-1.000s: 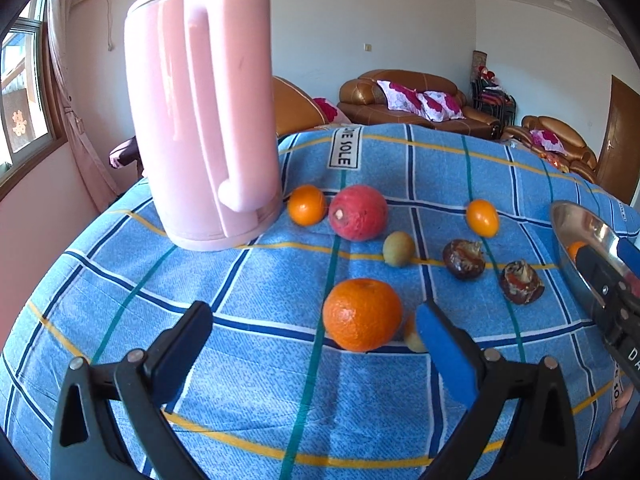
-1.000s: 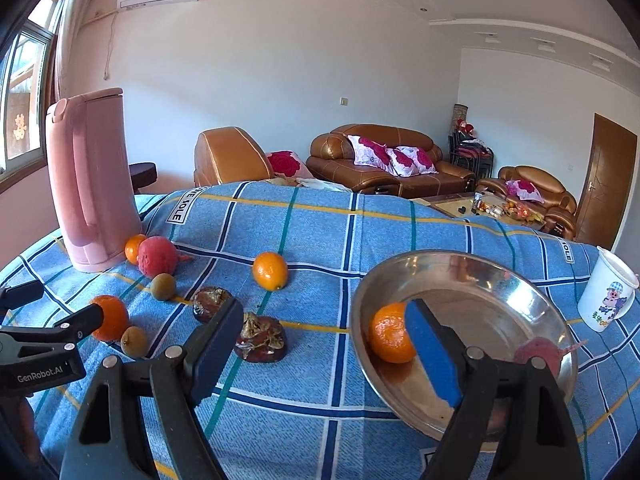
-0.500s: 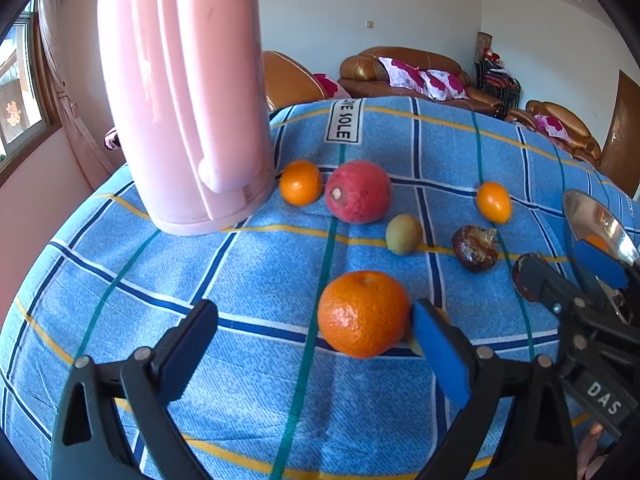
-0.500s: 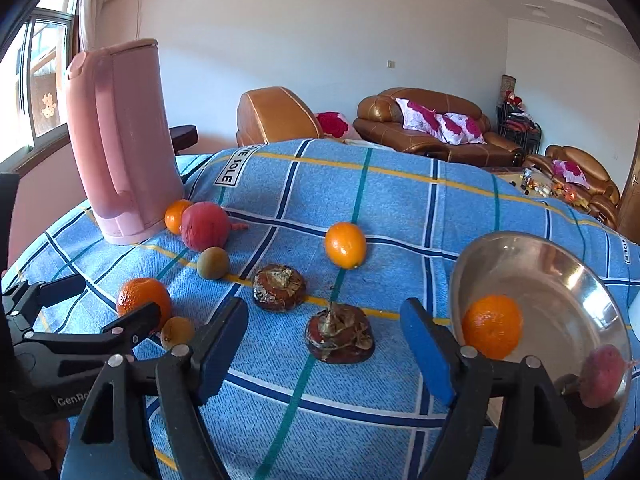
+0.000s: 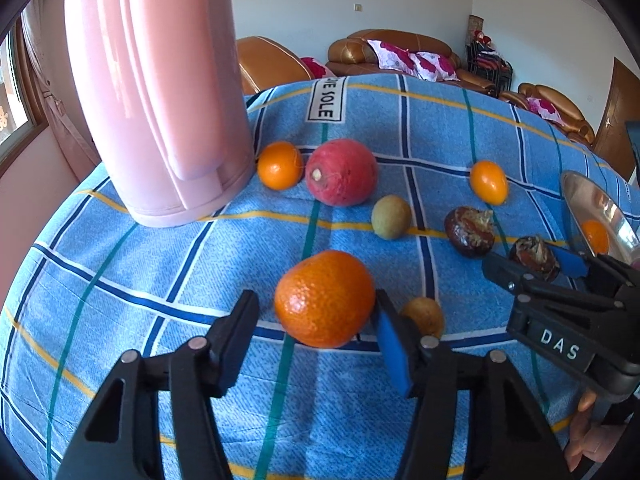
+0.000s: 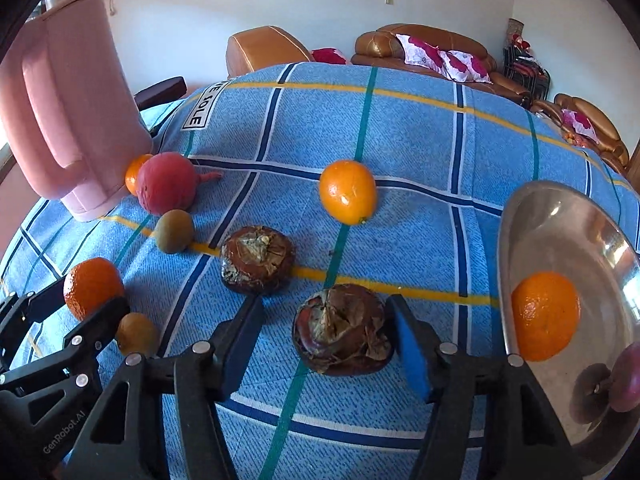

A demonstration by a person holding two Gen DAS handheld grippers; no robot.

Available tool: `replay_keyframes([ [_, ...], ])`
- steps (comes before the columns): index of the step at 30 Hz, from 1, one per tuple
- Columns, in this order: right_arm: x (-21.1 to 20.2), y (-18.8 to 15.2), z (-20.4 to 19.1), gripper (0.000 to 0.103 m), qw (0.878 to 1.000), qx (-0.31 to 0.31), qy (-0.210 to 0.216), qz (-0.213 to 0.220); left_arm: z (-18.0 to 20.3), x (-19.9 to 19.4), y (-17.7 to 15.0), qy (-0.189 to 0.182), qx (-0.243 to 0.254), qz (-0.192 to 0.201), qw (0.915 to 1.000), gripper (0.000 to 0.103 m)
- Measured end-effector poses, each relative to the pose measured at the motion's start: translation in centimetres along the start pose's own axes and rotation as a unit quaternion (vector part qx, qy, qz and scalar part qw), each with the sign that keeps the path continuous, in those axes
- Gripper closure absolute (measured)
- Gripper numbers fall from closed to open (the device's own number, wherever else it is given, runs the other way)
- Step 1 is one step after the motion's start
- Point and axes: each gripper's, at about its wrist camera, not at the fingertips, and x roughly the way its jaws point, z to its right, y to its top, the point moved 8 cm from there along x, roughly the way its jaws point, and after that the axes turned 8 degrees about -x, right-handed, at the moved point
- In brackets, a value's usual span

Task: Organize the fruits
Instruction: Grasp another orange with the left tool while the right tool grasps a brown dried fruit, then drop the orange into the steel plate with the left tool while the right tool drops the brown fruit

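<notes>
In the left wrist view, the left gripper (image 5: 316,320) sat low in the frame with its jaws closing around a large orange (image 5: 325,298) at centre. The blue pad seemed to touch the fruit's right side, while the black finger on the left was not yet against it, so nothing was clamped. The orange looked firm, round and likely to roll, with a dimpled skin that should give some grip; taking it across its widest part seemed safest.

In the right wrist view, the right gripper (image 6: 324,336) was likewise closing around a dark brown fruit (image 6: 342,330) at lower centre, gaps showing on both sides. Its papery, wrinkled top looked brittle, so a gentle squeeze on the smooth lower sides seemed wise. A steel bowl (image 6: 560,216) at the right edge held another orange (image 6: 546,316).
</notes>
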Motion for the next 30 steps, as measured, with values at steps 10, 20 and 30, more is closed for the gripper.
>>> replay_keyframes([
  [10, -1.8, 0.1, -1.2, 0.056, 0.999, -0.026, -0.018, 0.039, -0.4, 0.5, 0.1, -0.016, -0.014, -0.001, 0.9998, 0.056],
  [20, -6.7, 1.2, -1.9, 0.056, 0.984, -0.051, -0.081, 0.149, -1.1, -2.5, 0.7, -0.024, -0.025, 0.072, 0.9968, 0.056],
  [30, -8.7, 0.7, -0.6, 0.056, 0.978, -0.030, -0.088, 0.187, -1.0, -5.3, 1.3, -0.020, -0.031, 0.146, 0.9886, 0.056],
])
